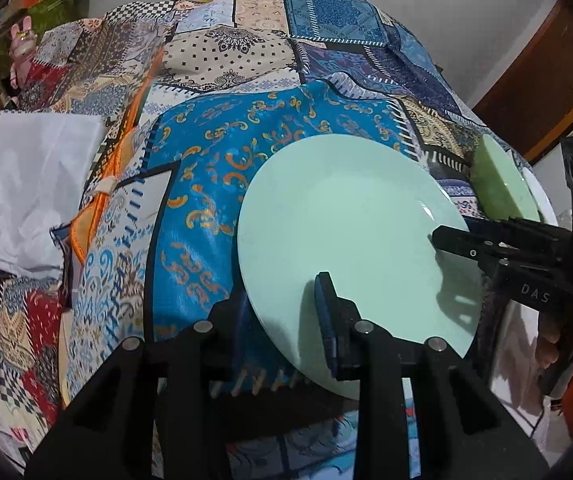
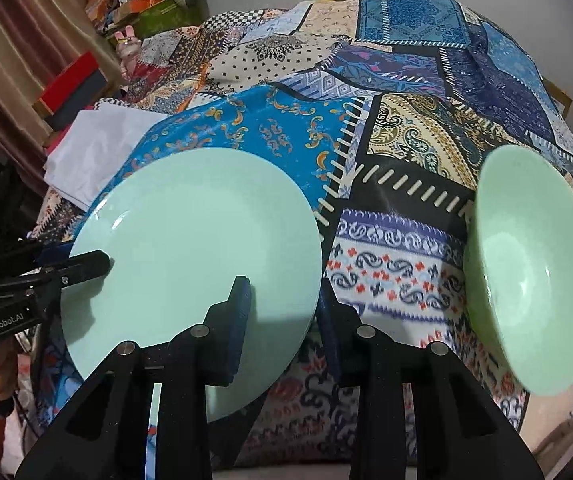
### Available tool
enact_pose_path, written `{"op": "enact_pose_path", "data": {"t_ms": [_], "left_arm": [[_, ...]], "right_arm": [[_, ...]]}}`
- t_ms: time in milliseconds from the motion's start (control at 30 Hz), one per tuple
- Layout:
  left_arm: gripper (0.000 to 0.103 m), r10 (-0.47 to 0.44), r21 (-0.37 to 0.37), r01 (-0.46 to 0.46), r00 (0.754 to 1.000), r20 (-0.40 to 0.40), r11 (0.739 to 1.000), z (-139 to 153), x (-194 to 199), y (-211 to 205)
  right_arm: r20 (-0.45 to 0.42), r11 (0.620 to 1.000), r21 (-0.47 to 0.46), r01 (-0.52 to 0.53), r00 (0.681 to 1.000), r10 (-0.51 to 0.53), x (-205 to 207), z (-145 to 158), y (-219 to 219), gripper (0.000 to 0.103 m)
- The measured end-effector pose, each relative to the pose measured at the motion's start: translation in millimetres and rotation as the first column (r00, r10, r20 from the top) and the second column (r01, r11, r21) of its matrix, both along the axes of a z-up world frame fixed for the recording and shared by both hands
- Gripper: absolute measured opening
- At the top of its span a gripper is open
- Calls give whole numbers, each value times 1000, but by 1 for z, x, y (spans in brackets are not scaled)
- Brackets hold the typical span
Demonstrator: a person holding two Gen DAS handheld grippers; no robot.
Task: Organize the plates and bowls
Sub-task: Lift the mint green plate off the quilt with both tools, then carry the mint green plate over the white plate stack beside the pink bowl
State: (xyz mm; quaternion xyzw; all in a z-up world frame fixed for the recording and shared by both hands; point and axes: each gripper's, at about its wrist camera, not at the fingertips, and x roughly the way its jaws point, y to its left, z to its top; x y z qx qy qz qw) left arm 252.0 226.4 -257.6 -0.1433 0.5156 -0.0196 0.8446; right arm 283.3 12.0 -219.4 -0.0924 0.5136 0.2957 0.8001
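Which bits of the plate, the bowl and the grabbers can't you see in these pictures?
- Plate underside: both views, hidden by the plate itself.
- Left gripper, left wrist view: its lower finger sits behind the plate.
- Bowl, left wrist view: partly hidden behind the right gripper.
- Bowl's base, right wrist view: faces away.

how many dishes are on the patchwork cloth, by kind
plates: 1, the mint green plate, with both grippers at its rim
bowls: 1, the light green bowl
total: 2
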Motion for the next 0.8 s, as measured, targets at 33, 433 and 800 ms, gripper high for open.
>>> {"op": "enact_pose_path", "data": {"t_ms": [33,433,800], "left_arm": [[30,2,3,-2,1000,3,1000,3,-4,-2],[30,8,28,-11,996,93,1000,51,-43,-21],[30,-23,60,14,987,159,998,95,-77,-56]], "right_arm": [[11,1000,5,-1,1000,1,-3,3,-2,29],[86,996,88,8,996,-15,-39,45,-30,27],[152,987,156,25,987,-49,-70,78,-70,27]]}}
